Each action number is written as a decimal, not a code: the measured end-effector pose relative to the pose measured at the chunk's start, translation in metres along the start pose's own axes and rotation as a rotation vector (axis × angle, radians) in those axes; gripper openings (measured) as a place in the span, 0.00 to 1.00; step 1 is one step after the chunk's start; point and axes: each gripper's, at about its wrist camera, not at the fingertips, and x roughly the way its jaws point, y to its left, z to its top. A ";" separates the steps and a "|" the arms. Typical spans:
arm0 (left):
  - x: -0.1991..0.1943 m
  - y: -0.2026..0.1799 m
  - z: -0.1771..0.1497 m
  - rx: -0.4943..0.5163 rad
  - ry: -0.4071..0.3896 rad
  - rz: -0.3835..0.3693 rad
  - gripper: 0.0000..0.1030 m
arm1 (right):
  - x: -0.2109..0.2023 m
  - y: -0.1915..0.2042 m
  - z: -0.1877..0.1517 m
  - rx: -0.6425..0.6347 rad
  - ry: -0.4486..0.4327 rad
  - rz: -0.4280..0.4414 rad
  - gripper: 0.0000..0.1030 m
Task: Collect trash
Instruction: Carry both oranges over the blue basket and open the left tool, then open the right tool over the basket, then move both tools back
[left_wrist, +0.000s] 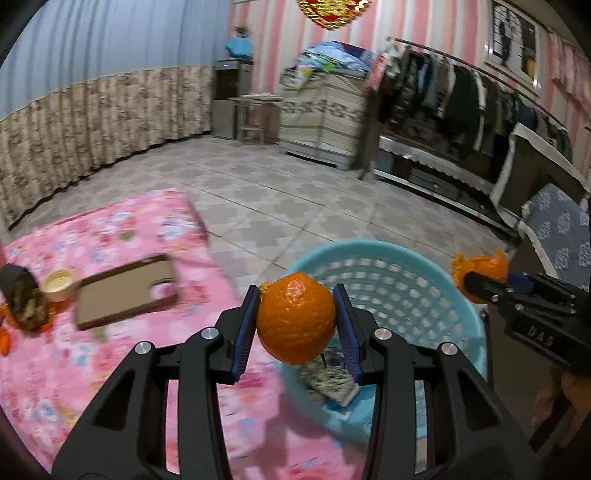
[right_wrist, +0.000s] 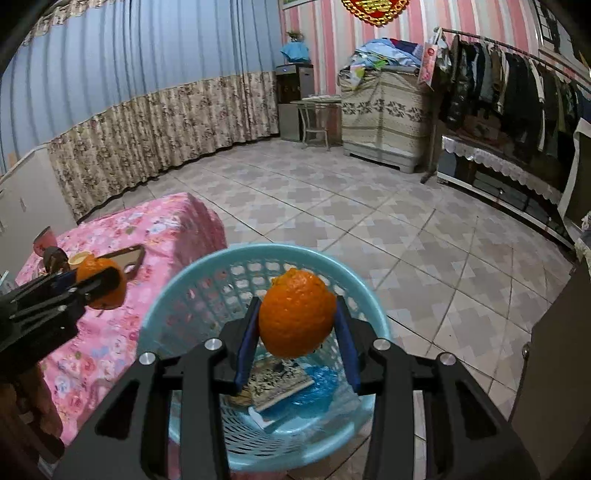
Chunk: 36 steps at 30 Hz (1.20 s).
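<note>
Two hollow orange peels are pinched, one by each gripper. Left gripper (left_wrist: 297, 317) clamps its orange peel (left_wrist: 295, 319) low in frame centre. Right gripper (right_wrist: 295, 321) squeezes another peel (right_wrist: 297, 314) above the blue basket (right_wrist: 192, 280).

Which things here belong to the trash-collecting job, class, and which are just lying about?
Part of the job:
- left hand-held gripper, shut on an orange peel
- right hand-held gripper, shut on a second orange peel
- blue basket, with wrappers already inside

Just lying about:
- phone case on the pink cloth
- small cup
- clothes rail
</note>
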 end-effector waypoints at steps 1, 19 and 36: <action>0.006 -0.007 0.001 0.012 0.008 -0.013 0.38 | 0.001 -0.005 -0.001 0.005 0.004 -0.004 0.38; -0.023 0.013 0.023 0.018 -0.081 0.095 0.93 | 0.010 -0.008 -0.006 0.029 0.018 -0.016 0.38; -0.087 0.115 0.003 -0.065 -0.125 0.278 0.95 | 0.032 0.041 -0.007 0.001 0.006 -0.030 0.75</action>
